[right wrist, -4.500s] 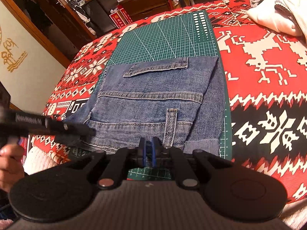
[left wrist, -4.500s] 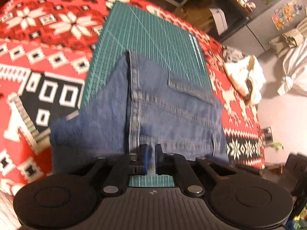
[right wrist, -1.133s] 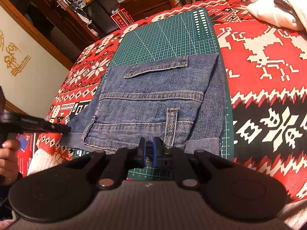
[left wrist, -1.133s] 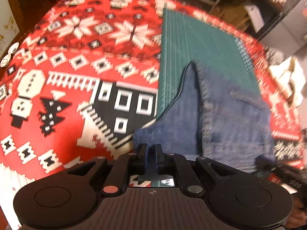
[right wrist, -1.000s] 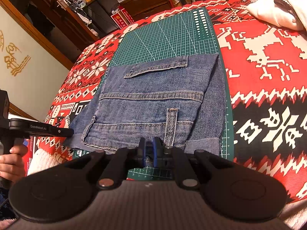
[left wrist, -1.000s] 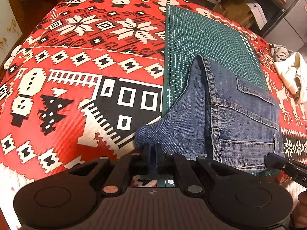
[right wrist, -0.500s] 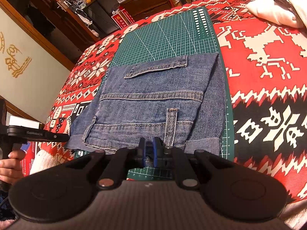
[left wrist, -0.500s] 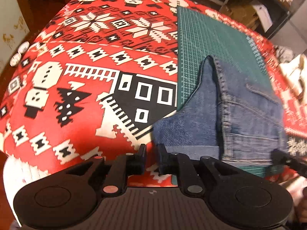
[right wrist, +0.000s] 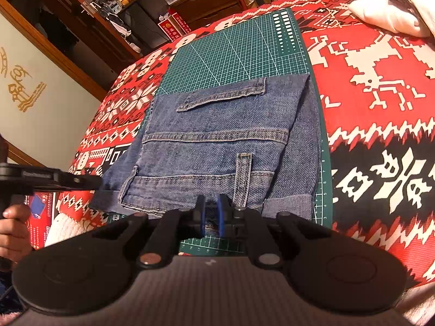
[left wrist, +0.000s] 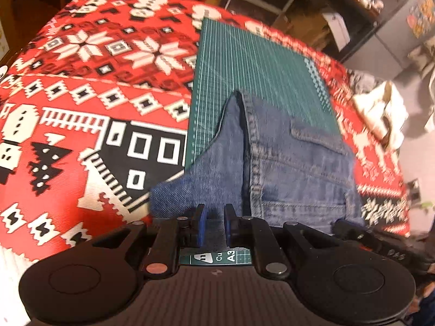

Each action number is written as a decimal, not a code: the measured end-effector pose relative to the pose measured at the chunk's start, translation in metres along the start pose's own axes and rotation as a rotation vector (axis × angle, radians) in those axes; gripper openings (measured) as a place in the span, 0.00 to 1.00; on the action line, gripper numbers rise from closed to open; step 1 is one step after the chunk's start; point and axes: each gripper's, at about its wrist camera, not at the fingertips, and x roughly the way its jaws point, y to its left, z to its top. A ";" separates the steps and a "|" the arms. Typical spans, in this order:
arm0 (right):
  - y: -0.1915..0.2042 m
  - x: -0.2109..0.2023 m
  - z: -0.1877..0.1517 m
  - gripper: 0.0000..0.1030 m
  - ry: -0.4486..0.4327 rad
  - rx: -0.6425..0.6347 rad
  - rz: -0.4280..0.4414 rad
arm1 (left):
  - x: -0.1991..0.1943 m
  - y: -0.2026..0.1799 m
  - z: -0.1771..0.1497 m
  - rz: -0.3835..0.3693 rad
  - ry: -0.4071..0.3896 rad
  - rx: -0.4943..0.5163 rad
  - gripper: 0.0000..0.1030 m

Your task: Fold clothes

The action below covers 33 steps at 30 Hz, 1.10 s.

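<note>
on red patterned cloth (right wrist: 380, 87) the folded jeans (right wrist: 217, 141) are approached by the left gripper (left wrist: 213, 225), slightly parted, and the right gripper (right wrist: 210, 217), seemingly nipping the hem, so the fold could be dragged loose.

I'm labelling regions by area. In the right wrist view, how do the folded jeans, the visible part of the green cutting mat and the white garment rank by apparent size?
Largest to smallest:
1. folded jeans
2. green cutting mat, smaller, partly covered
3. white garment, smallest, cropped by the frame
</note>
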 end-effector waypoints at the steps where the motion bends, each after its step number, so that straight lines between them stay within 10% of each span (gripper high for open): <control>1: 0.000 0.000 0.000 0.10 0.000 0.001 0.001 | 0.003 0.001 -0.002 0.017 0.005 0.006 0.12; 13: -0.002 -0.001 0.000 0.11 -0.002 -0.002 0.006 | -0.006 0.021 -0.019 0.057 0.001 -0.013 0.07; 18: 0.006 -0.005 0.001 0.29 0.001 -0.035 0.021 | -0.018 0.016 -0.016 0.035 -0.033 -0.003 0.07; 33: -0.009 -0.034 0.041 0.19 -0.096 0.021 -0.098 | -0.003 -0.022 0.050 -0.112 -0.071 0.011 0.08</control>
